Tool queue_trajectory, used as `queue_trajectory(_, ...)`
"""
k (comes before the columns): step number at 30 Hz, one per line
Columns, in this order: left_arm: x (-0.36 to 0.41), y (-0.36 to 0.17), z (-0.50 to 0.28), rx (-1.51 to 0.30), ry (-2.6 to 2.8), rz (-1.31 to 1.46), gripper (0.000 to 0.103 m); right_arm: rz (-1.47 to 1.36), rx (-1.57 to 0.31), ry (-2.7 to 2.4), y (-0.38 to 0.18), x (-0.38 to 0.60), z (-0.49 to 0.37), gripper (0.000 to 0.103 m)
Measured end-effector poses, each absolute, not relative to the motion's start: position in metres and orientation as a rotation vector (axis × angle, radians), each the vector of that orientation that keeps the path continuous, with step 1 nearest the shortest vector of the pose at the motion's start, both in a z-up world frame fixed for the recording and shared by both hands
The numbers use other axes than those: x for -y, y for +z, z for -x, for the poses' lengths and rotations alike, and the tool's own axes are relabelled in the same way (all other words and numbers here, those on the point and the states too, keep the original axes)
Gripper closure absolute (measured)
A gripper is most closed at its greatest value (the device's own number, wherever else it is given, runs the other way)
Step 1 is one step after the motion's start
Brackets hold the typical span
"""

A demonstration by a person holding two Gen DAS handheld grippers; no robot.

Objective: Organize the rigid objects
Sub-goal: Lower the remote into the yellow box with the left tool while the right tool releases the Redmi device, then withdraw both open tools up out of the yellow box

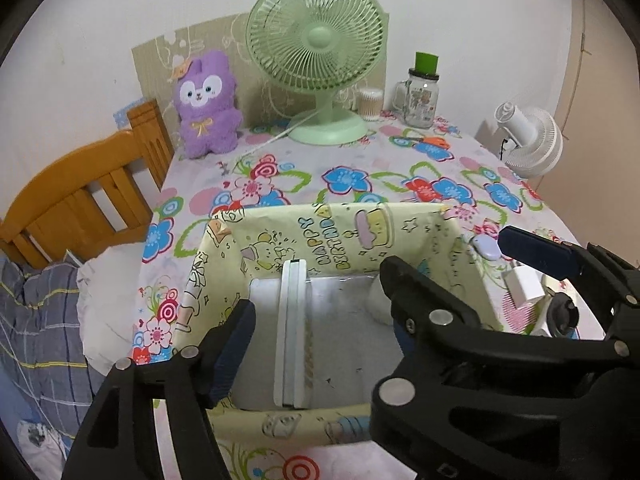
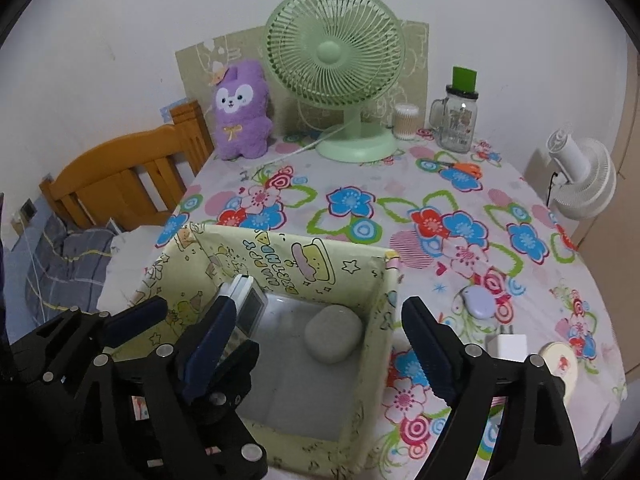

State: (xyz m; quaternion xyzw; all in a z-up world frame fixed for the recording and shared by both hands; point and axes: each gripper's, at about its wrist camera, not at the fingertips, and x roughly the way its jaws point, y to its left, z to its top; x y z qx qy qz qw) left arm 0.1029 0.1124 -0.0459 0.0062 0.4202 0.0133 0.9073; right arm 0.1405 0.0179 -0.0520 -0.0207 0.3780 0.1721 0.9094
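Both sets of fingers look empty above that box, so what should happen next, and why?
Probably swing the right gripper over to the lilac oval gadget on the flowered tablecloth. The yellow paper-covered box already holds the white remote control and grey pebble-shaped case.

Remote (image 2: pixel 244 312), pebble (image 2: pixel 334 334) in box (image 2: pixel 384 320); charger (image 2: pixel 506 346) right.
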Motion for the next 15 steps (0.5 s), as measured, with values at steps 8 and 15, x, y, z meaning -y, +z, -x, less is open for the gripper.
queue_trajectory(8,-0.094,-0.035,-0.087,-0.836,0.017,-0.025,0.026,0.061,-0.733,0.319,-0.036,0.0,-0.12,0.008)
queue_trajectory(15,-0.076,-0.025,-0.073,-0.81,0.001,-0.034,0.021,0.069,-0.697,0.301,-0.024,0.018,-0.104,0.007)
